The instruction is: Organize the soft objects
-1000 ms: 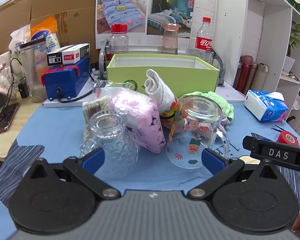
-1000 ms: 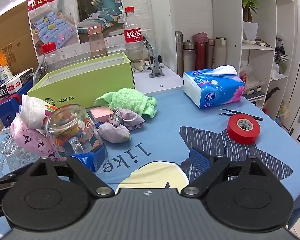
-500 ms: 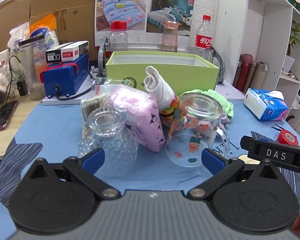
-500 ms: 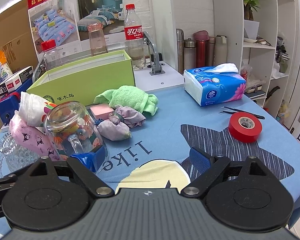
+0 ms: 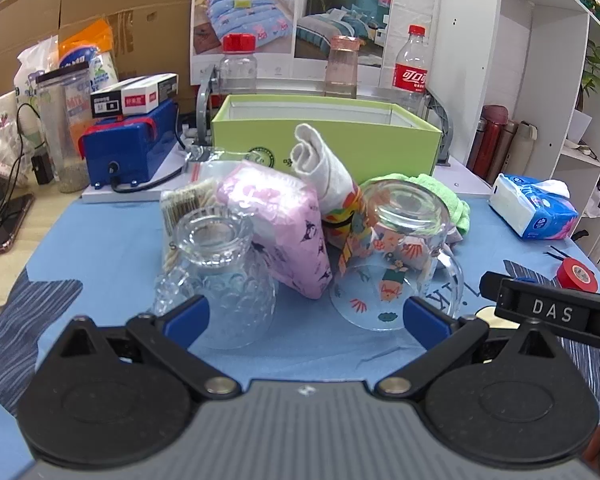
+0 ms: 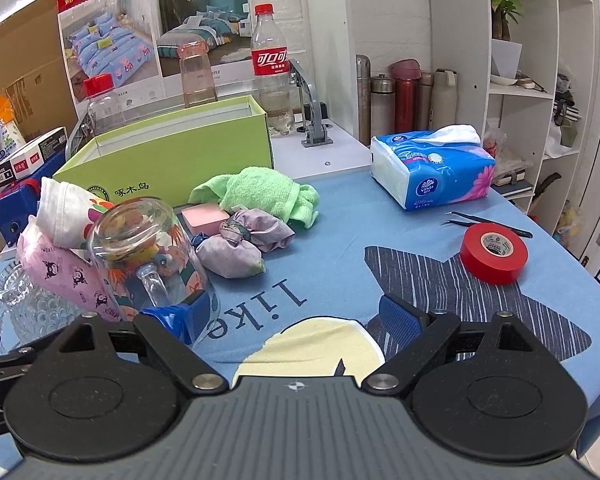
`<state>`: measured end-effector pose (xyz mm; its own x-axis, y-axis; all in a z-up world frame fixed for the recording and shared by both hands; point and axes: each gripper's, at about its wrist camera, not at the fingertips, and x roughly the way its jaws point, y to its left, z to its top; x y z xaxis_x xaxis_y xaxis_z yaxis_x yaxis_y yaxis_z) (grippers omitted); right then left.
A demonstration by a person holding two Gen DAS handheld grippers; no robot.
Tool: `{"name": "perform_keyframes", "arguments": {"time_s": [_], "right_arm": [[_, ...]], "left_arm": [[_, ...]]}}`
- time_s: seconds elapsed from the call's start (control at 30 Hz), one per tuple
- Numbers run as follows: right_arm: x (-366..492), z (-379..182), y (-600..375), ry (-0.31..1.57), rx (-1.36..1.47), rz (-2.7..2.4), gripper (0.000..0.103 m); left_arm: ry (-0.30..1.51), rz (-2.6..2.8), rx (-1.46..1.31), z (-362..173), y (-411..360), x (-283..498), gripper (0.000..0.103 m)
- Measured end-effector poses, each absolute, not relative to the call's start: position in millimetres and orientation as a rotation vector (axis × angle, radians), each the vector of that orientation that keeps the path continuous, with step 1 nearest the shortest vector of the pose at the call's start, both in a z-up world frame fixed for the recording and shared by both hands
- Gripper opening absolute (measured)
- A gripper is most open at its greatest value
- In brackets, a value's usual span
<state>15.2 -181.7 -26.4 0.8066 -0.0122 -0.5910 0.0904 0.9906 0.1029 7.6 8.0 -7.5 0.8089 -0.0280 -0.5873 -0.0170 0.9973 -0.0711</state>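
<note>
**Both tools poised, nothing picked yet**

Left tool (image 5: 304, 316) hangs low over the blue tabletop (image 5: 112, 248), fingers spread wide and holding nothing. Right in front of it stand two upturned glasses: the knobbly glass (image 5: 220, 276) by its left finger, the painted mug (image 5: 396, 256) by its right. Wedged between and just behind them leans the pink packet (image 5: 280, 228), with the rolled white cloth (image 5: 324, 168) propped above it. Right tool (image 6: 300, 316) is likewise parted and empty, its left finger close to that mug, with open cloth ahead. Further out from it lie the lilac bundle (image 6: 244, 244), then the green towel (image 6: 260, 196), and beyond them the green box (image 6: 172, 156), apparently the destination. This looks like the opening step: choosing a first soft item. The next move calls for reaching past the glass without knocking it, or taking the lilac bundle, which lies free.
</note>
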Motion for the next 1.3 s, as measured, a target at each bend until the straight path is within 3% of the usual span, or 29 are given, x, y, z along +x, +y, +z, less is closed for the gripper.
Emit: {"name": "perform_keyframes", "arguments": {"time_s": [0.43,0.97,1.13,1.3], "right_arm": [[16.0,-27.8,-181.5,0.634,0.127,-0.053,0.079],[38.8,25.4,-193.6,0.504,0.235,0.071,0.079],[71.8,31.4,-166.3,0.555,0.254,0.277,0.079],[93.2,36.0,-137.1,0.593,0.222,0.419,0.079]], "left_arm": [[0.633,-0.006,-0.064,-4.5,11.8,7.5,0.103],[0.524,0.157,-0.017,66.4,97.0,54.1,0.102],[0.636,0.124,-0.008,67.7,110.3,133.5,0.102],[0.838,0.006,0.027,31.0,105.3,195.7,0.102]]}}
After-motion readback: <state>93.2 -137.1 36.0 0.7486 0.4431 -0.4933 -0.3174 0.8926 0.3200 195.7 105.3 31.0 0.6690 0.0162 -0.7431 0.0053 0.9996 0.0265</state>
